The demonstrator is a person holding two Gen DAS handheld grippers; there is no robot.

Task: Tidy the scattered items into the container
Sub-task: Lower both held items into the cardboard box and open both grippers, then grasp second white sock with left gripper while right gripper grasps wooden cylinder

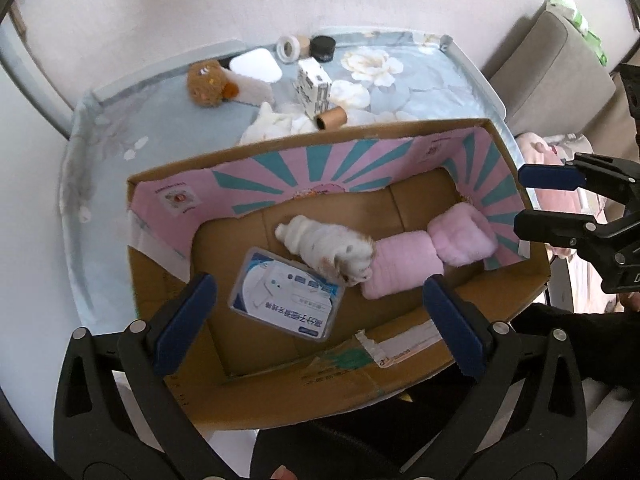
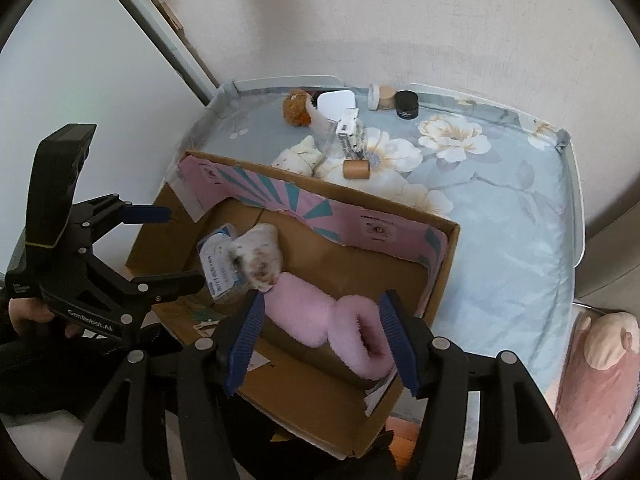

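Only right wrist view shows pink plush cushion [image 2: 600, 364], beside cardboard box [image 2: 440, 312]

Blurred plush, unreadable print

The spotted plush toy [image 2: 258, 258] beyond the left fingertip smeared with blur, hiding part of the packet [image 2: 218, 266] beneath; the packet's print was too small to read.

"GenRobot.AI" on the left claw [image 2: 182, 246]
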